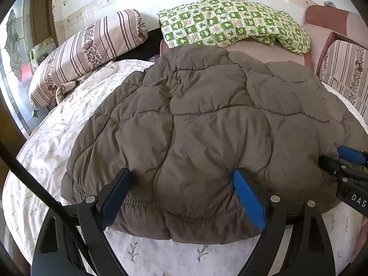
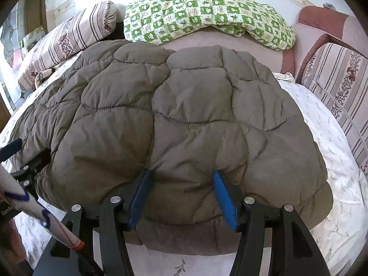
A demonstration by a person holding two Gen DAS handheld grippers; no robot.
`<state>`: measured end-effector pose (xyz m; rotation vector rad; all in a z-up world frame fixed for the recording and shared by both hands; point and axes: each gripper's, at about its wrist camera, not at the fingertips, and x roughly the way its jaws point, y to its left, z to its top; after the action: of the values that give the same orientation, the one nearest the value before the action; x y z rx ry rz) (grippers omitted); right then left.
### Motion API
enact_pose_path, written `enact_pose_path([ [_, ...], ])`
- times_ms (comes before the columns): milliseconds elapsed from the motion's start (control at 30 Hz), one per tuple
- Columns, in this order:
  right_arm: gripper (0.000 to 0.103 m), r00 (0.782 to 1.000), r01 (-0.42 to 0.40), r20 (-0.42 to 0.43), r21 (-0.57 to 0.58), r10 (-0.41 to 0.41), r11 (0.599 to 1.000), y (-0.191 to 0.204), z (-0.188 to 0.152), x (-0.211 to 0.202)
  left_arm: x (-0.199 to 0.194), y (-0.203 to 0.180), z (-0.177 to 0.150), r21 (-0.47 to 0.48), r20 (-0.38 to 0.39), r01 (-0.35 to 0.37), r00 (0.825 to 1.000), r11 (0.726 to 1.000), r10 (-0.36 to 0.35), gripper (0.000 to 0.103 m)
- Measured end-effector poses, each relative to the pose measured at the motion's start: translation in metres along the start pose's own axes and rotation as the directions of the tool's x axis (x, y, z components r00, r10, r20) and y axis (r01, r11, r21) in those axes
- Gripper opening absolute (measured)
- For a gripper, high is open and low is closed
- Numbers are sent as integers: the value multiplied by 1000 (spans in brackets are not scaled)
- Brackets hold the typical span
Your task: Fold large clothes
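Observation:
A large grey-brown quilted jacket [image 1: 207, 126] lies spread on a bed with a white flowered sheet [image 1: 57, 138]; it also fills the right wrist view [image 2: 172, 115]. My left gripper [image 1: 181, 179] is open, its blue-padded fingers pressed into the jacket's near hem on either side of a bulge. My right gripper [image 2: 181, 181] is open in the same way at the near hem further right. The right gripper's blue fingertips [image 1: 352, 155] show at the right edge of the left wrist view. The left gripper [image 2: 13, 151] shows at the left edge of the right wrist view.
A striped flowered bolster pillow [image 1: 87, 53] lies at the back left. A green-and-white checked quilt [image 1: 232, 23] lies at the back by the wall. A striped cushion on a pink chair [image 1: 345, 69] stands at the right. A window [image 1: 13, 57] is at the far left.

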<state>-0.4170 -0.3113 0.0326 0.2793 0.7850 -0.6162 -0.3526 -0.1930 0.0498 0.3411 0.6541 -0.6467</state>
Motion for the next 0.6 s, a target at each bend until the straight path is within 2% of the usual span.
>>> enact_pose_path([
  [167, 63, 998, -22, 55, 50, 19, 999, -12, 1, -22, 0, 2, 1, -11, -9, 13, 1000, 1000, -13, 89],
  [267, 63, 993, 40, 104, 91, -49, 995, -30, 1, -36, -1, 2, 1, -7, -11, 15, 1000, 1000, -15, 89],
  [333, 63, 987, 123, 85, 144, -137, 982, -48, 0, -36, -1, 2, 1, -7, -11, 14, 1000, 1000, -14, 89],
  [367, 63, 986, 137, 68, 166, -150, 977, -55, -1, -34, -1, 2, 1, -8, -11, 14, 1000, 1000, -14, 90],
  [467, 63, 993, 121, -16, 239, -121, 963, -75, -8, -21, -1, 2, 1, -9, -12, 14, 1000, 1000, -14, 90],
  [600, 66, 991, 135, -36, 216, -130, 967, -70, -9, -14, -1, 3, 0, -4, -12, 9, 1000, 1000, -9, 90],
])
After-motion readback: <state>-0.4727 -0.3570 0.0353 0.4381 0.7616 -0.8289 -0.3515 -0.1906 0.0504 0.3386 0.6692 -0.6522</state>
